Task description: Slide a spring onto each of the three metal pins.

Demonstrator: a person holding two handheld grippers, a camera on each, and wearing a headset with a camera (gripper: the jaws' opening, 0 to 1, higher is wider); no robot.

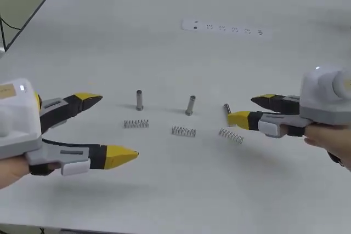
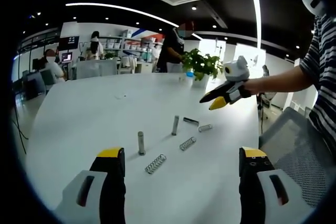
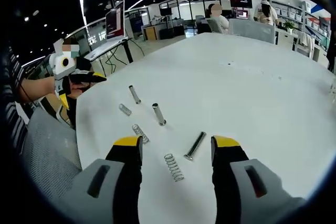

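The left tool (image 1: 119, 126) and the right tool (image 1: 241, 109) are held wide open over the counter (image 1: 181, 195), with nothing gripped. Just ahead of the left tool a left spring (image 2: 155, 163) is seen, with an upright left pin (image 2: 140, 143) beyond it. Between the right tool's jaws a right spring (image 3: 174, 167) and a lying pin (image 3: 195, 146) are seen. A middle spring (image 1: 183, 131) and a middle pin (image 1: 190, 105) are placed between the tools.

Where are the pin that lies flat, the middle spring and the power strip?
lying pin (image 3: 195, 146), right gripper view, middle of its shaft.
middle spring (image 1: 183, 131), head view, centre of its coil.
power strip (image 1: 222, 27), head view, middle of its top face.
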